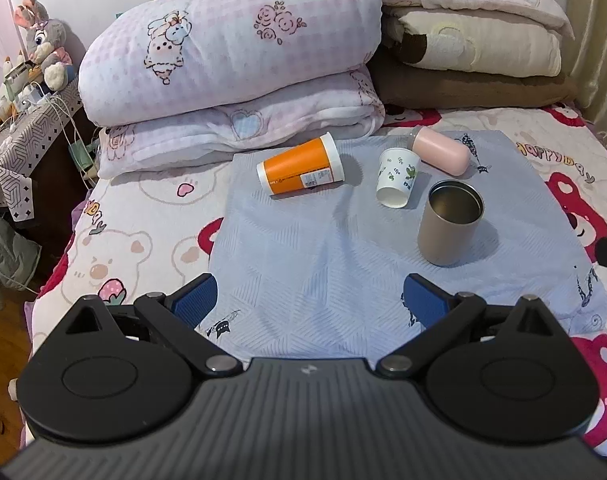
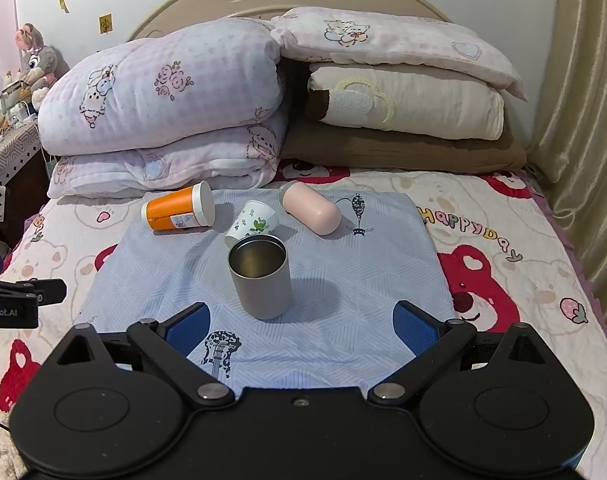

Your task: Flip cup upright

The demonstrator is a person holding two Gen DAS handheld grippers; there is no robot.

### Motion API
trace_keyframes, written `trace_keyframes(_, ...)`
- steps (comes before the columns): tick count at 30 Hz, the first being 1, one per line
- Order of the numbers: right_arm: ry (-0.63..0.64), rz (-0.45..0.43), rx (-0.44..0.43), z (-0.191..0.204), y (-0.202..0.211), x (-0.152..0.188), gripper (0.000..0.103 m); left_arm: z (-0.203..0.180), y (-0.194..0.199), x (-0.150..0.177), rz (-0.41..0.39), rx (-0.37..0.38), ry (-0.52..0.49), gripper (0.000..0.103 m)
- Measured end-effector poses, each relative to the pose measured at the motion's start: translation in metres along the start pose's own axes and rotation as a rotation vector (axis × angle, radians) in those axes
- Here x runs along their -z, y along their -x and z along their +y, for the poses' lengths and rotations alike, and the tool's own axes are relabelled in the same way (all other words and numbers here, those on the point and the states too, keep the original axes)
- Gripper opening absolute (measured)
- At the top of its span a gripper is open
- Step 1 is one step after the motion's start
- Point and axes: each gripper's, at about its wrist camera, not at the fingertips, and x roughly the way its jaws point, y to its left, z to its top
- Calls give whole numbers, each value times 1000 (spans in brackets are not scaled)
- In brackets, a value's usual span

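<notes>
On a blue-grey cloth (image 1: 303,248) on the bed, a grey metal cup (image 1: 449,224) stands upright with its mouth up. An orange cup (image 1: 301,168) lies on its side at the cloth's far left. A white paper cup (image 1: 397,178) with green prints stands mouth down. A pink cup (image 1: 441,146) lies on its side behind. The same cups show in the right wrist view: metal (image 2: 259,278), orange (image 2: 179,210), paper (image 2: 251,224), pink (image 2: 311,208). My left gripper (image 1: 309,300) is open and empty at the cloth's near edge. My right gripper (image 2: 303,330) is open and empty, just short of the metal cup.
Folded quilts (image 1: 231,64) and pillows (image 2: 403,96) are stacked behind the cloth against the headboard. A bedside table (image 1: 19,136) with toys and cables stands left. A curtain (image 2: 575,120) hangs right. The left gripper's edge (image 2: 19,300) shows at the left of the right wrist view.
</notes>
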Motion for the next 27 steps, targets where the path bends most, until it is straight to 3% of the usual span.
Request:
trace_keyframes(15,29,-18,16,5,2,1,100,-2,-7,0,-4,-9,-14,101)
trace_keyframes(20,40,-24,20,7,4,1,100,-5,-13,-1,-22,-80,-37,101)
trace_keyframes(27,40,-25,22,7,4,1,100,-3,-18,-2,-1,-61,-31,101)
